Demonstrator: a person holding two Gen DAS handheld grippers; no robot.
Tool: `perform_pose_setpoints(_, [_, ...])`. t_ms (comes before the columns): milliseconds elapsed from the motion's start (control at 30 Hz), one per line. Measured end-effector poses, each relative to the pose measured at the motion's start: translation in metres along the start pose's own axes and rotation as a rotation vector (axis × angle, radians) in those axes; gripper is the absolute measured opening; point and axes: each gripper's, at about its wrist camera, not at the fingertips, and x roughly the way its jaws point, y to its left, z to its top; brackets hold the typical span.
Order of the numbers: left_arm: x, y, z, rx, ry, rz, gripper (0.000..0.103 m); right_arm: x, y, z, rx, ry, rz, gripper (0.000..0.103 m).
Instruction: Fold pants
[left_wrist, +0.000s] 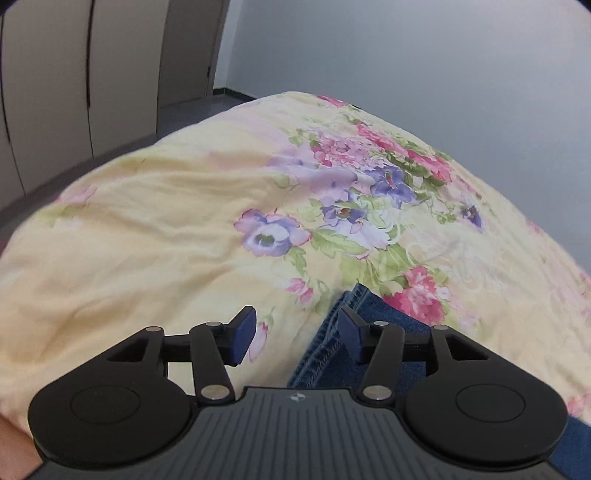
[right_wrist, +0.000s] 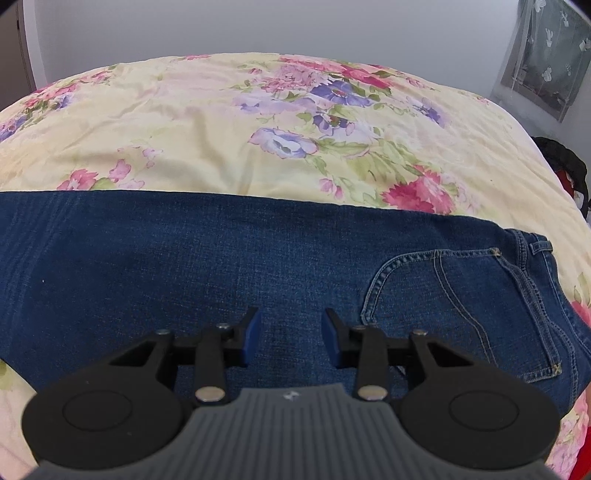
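Observation:
Dark blue jeans (right_wrist: 221, 258) lie flat across the flowered bedspread (right_wrist: 184, 122), stretched left to right, with a stitched back pocket (right_wrist: 461, 295) at the right end. My right gripper (right_wrist: 291, 338) is open and empty just above the middle of the jeans. In the left wrist view only a hemmed end of the jeans (left_wrist: 332, 343) shows at the lower right. My left gripper (left_wrist: 297, 334) is open and empty, straddling that hem edge, its left finger over the bedspread (left_wrist: 147, 221) and its right finger over denim.
The bed fills both views, with a pale grey wall behind. Beige wardrobe doors (left_wrist: 74, 74) stand beyond the bed's left edge. A curtained window (right_wrist: 546, 55) and a dark and red object (right_wrist: 569, 166) are at the right side.

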Motion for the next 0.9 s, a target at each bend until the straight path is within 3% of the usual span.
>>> perform_pose_setpoints(100, [-0.024, 0.019, -0.022, -0.164, 0.014, -0.056, 0.068, -0.004, 0.012, -0.008, 0.009, 0.009, 0.039, 0.033])
perform_pose_setpoints(267, [-0.037, 0.041, -0.068, -0.357, 0.051, -0.12, 0.068, -0.013, 0.037, -0.017, 0.011, 0.019, 0.12, 0.031])
perform_pose_setpoints(433, [-0.025, 0.049, -0.098, -0.474, 0.04, -0.159, 0.068, -0.014, 0.063, -0.018, 0.011, 0.05, 0.209, 0.016])
perform_pose_setpoints(467, [-0.022, 0.048, -0.1, -0.483, 0.033, -0.16, 0.068, -0.013, 0.07, -0.016, 0.008, 0.057, 0.228, 0.011])
perform_pose_setpoints(600, [-0.012, 0.04, -0.1, -0.471, -0.001, -0.14, 0.068, 0.0, 0.105, -0.005, -0.032, 0.066, 0.29, 0.006])
perform_pose_setpoints(733, [-0.001, 0.034, -0.094, -0.436, -0.019, -0.138, 0.057, 0.03, 0.132, 0.022, -0.009, 0.075, 0.339, 0.002])
perform_pose_setpoints(900, [0.015, 0.043, -0.093, -0.45, -0.032, -0.161, 0.043, 0.072, 0.151, 0.056, 0.01, 0.074, 0.322, 0.0])
